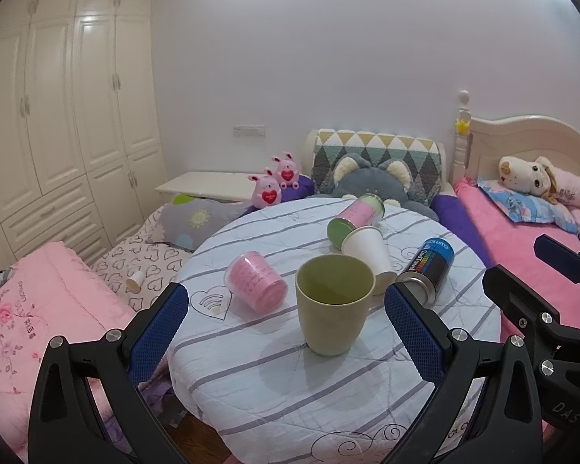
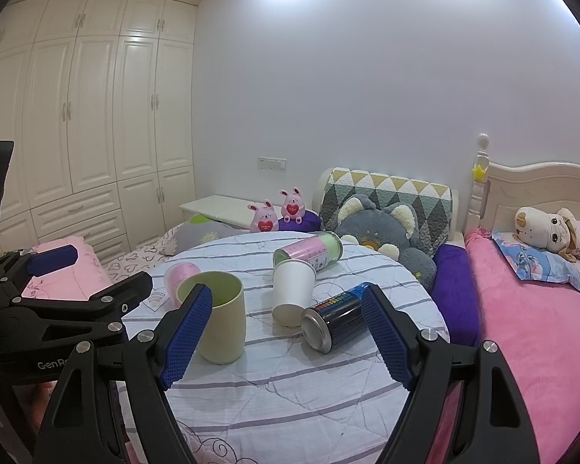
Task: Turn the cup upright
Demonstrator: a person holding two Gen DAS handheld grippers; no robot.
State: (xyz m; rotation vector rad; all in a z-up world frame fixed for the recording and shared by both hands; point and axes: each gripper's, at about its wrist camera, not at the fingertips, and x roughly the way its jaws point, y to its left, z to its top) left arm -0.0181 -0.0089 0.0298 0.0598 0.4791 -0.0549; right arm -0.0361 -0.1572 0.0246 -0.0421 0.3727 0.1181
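A pale green cup stands upright on the round table with the striped cloth; it also shows in the right wrist view. My left gripper is open, its blue pads on either side of the cup, a little nearer than it and apart from it. My right gripper is open and empty, to the right of the cup. A white paper cup lies tilted behind the green cup, also in the right wrist view.
A pink jar lies on its side at the left. A pink-green can lies at the back. A black spray can lies at the right. Beds with pink covers and plush toys surround the table.
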